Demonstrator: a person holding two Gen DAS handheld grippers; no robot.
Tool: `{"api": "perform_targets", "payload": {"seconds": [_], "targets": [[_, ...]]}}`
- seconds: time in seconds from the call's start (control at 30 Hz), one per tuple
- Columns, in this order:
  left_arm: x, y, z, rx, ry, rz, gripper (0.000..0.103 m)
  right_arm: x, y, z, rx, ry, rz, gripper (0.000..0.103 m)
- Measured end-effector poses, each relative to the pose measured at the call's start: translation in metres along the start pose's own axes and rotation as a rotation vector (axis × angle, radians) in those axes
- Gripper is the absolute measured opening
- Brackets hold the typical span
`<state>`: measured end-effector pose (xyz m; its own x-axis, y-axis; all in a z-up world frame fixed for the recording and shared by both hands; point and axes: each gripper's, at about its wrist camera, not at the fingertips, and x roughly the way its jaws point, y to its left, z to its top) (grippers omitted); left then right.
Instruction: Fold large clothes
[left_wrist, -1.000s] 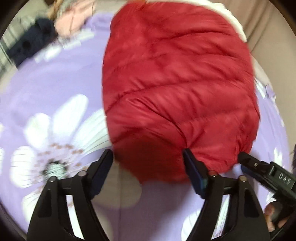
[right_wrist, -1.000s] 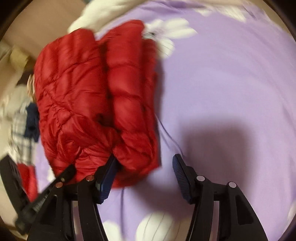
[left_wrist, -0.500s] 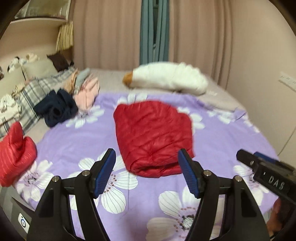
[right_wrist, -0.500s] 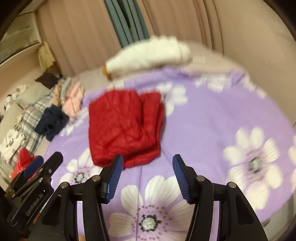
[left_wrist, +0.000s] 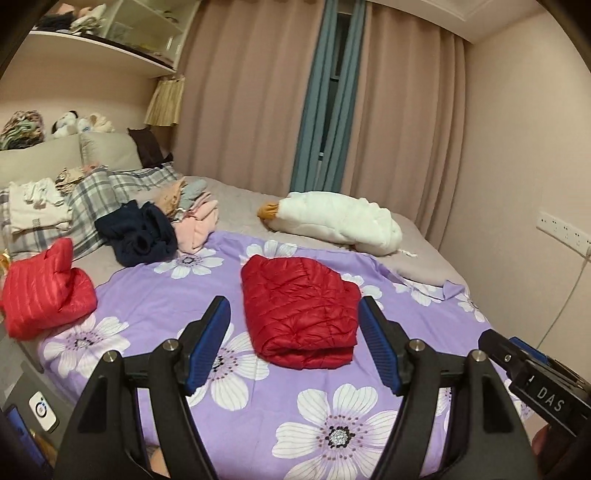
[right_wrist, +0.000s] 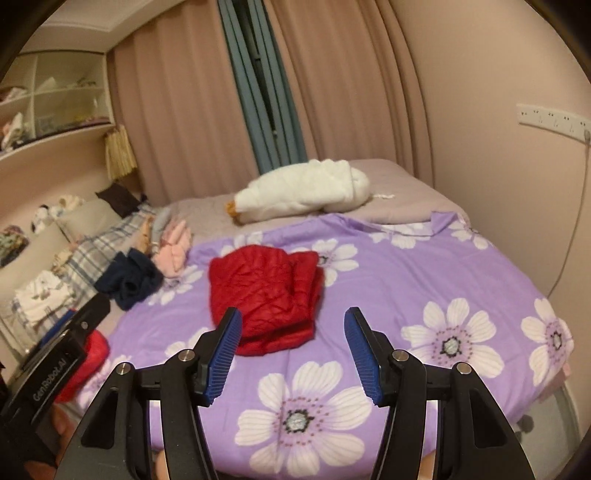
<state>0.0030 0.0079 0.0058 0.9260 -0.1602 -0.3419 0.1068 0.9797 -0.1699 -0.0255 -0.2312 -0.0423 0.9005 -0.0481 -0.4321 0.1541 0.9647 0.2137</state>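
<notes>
Left of my jaws: a second red puffy garment (left_wrist: 46, 286) slumps at the bed's edge, past my left gripper's (left_wrist: 293, 343) left finger. I judge it is waiting its turn, out of the folding area.
Far left, beyond it: a dark navy garment (left_wrist: 138, 232) and a pink one (left_wrist: 195, 227) are heaped against a plaid pillow (left_wrist: 103, 201) — a pile kept off the purple floral sheet (left_wrist: 207, 280) so the middle stays free for work.
Between my left jaws: only air. They are released, holding nothing. The folded red down jacket (left_wrist: 299, 314) shows through the gap but lies well beyond the fingertips, a squat rectangle flat on the sheet.
Why it sits so: layers are stacked on themselves with the fold edge toward me, so I judge this piece finished and left to rest.
Between my right jaws: my right gripper (right_wrist: 293, 350) is likewise parted and empty — the same jacket lies ahead, nearer its left finger, sleeve layers showing at its right side.
Beyond both jaws: a white plush goose (left_wrist: 338, 223) lies across the far side of the bed, clear of the sheet.
Right of my jaws: bare flowered sheet, then the wall with a socket strip (right_wrist: 552, 120).
My guess: the folding of this jacket is done and the next garment needs fetching.
</notes>
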Motion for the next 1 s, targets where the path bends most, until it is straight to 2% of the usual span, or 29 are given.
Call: {"api": "perform_targets", "payload": {"seconds": [0.1, 0.17, 0.23, 0.3, 0.37, 0.4, 0.53, 0.57, 0.8, 0.9, 1.0], "targets": [[-0.009, 0.012, 0.000, -0.037, -0.045, 0.009, 0.073, -0.010, 0.010, -0.004, -0.032, -0.020, -0.009, 0.058], [-0.013, 0.019, 0.002, -0.068, -0.064, 0.027, 0.079, -0.013, 0.016, -0.006, -0.049, -0.043, -0.019, 0.058], [-0.016, 0.024, 0.002, -0.086, -0.081, 0.037, 0.089, -0.014, 0.019, -0.008, -0.053, -0.053, -0.012, 0.061], [-0.019, 0.026, 0.001, -0.080, -0.100, 0.032, 0.093, -0.018, 0.023, -0.009, -0.051, -0.072, 0.002, 0.067], [-0.022, 0.026, 0.000, -0.074, -0.123, 0.018, 0.099, -0.020, 0.027, -0.011, -0.052, -0.102, 0.014, 0.082], [-0.024, 0.027, -0.001, -0.075, -0.136, 0.013, 0.103, -0.022, 0.028, -0.011, -0.053, -0.115, 0.015, 0.084], [-0.034, 0.031, -0.002, -0.104, -0.195, -0.016, 0.103, -0.027, 0.036, -0.013, -0.083, -0.157, 0.002, 0.092], [-0.034, 0.034, -0.001, -0.112, -0.193, -0.020, 0.103, -0.028, 0.037, -0.014, -0.094, -0.165, -0.006, 0.094], [-0.030, 0.033, -0.003, -0.099, -0.180, 0.014, 0.103, -0.035, 0.045, -0.020, -0.176, -0.234, -0.112, 0.097], [-0.032, 0.033, -0.004, -0.109, -0.189, 0.018, 0.103, -0.038, 0.044, -0.019, -0.165, -0.263, -0.143, 0.099], [-0.030, 0.034, -0.005, -0.124, -0.181, 0.021, 0.103, -0.042, 0.035, -0.017, -0.096, -0.296, -0.154, 0.101]]}}
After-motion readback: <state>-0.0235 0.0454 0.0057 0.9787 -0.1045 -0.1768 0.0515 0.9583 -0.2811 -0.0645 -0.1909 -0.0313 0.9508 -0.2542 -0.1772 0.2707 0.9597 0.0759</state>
